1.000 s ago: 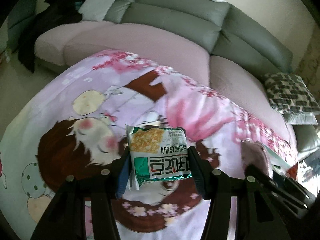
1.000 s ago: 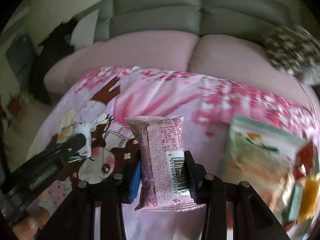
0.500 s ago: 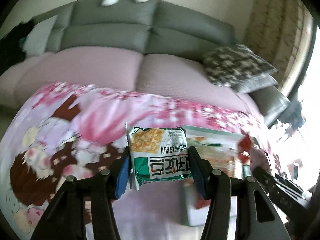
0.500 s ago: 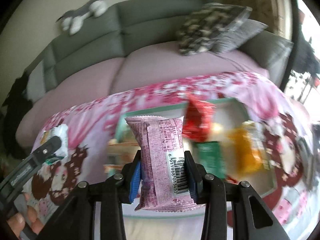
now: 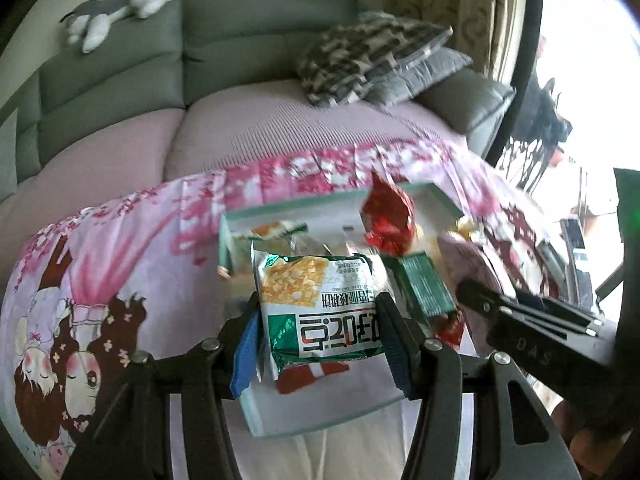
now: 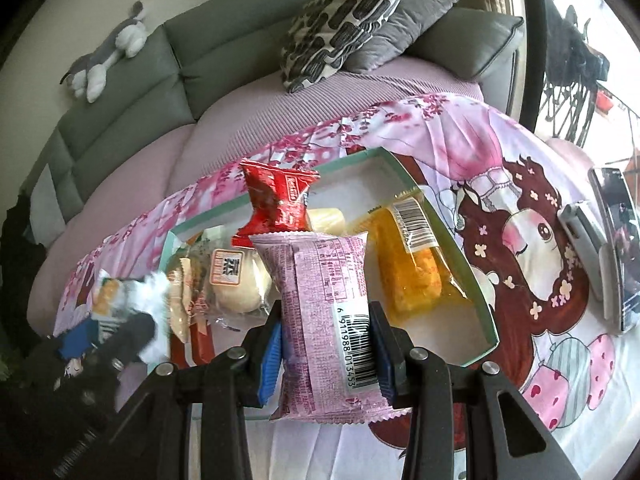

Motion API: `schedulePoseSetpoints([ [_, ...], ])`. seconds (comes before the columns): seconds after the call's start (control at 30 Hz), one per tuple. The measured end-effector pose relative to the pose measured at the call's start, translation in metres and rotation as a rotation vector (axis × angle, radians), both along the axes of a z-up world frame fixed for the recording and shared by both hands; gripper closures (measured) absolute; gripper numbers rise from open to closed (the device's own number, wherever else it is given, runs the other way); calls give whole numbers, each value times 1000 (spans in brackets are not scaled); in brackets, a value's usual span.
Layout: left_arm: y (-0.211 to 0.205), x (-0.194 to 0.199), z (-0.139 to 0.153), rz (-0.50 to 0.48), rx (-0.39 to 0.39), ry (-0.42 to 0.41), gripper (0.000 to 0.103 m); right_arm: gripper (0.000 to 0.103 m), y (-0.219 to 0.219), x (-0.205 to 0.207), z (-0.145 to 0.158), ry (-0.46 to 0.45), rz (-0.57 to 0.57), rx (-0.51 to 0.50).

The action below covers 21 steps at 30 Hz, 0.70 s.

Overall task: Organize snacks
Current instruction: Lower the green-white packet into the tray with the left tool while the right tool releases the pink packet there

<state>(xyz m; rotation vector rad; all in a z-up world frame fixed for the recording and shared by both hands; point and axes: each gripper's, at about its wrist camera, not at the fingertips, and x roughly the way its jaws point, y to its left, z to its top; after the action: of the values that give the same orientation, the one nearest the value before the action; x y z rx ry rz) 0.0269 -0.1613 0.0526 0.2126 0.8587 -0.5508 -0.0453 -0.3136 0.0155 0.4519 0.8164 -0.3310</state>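
Observation:
My left gripper (image 5: 318,316) is shut on a green and white snack packet (image 5: 320,308) and holds it above a shallow box with a pale green rim (image 5: 312,420). My right gripper (image 6: 326,344) is shut on a pink snack packet (image 6: 324,312) with a barcode, held over the same box (image 6: 476,292). Inside the box lie a red packet (image 6: 278,200), an orange packet (image 6: 412,264), a round bun in clear wrap (image 6: 236,280) and other snacks. At the left edge of the right wrist view the left gripper (image 6: 120,320) shows blurred; the right gripper's body (image 5: 532,328) crosses the left wrist view.
The box sits on a pink cartoon-print cloth (image 6: 532,208) over a table. Behind it stands a grey and mauve sofa (image 5: 132,80) with patterned cushions (image 6: 344,20) and a plush toy (image 6: 108,52). A phone (image 6: 616,240) and a small grey device (image 6: 580,228) lie at the right.
Both grippers have swung rightward across the cloth with their packets, rolling as they went. They now hang over the snack box, which was off to the right before.

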Motion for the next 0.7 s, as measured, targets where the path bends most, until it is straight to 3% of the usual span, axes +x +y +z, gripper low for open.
schedulePoseSetpoints([
  [0.17, -13, 0, -16, -6, 53, 18, 46, 61, -1, 4, -9, 10, 12, 8],
  [0.47, -12, 1, -19, -7, 43, 33, 46, 58, -3, 8, -17, 30, 22, 19],
  [0.53, -11, 1, -18, -11, 39, 35, 44, 58, -3, 8, -17, 30, 21, 20],
  [0.57, -10, 1, -17, -8, 39, 33, 38, 58, -3, 8, -16, 31, 20, 19],
  [0.7, -3, -2, -15, -1, 26, 34, 35, 46, -3, 5, -14, 29, 21, 13],
])
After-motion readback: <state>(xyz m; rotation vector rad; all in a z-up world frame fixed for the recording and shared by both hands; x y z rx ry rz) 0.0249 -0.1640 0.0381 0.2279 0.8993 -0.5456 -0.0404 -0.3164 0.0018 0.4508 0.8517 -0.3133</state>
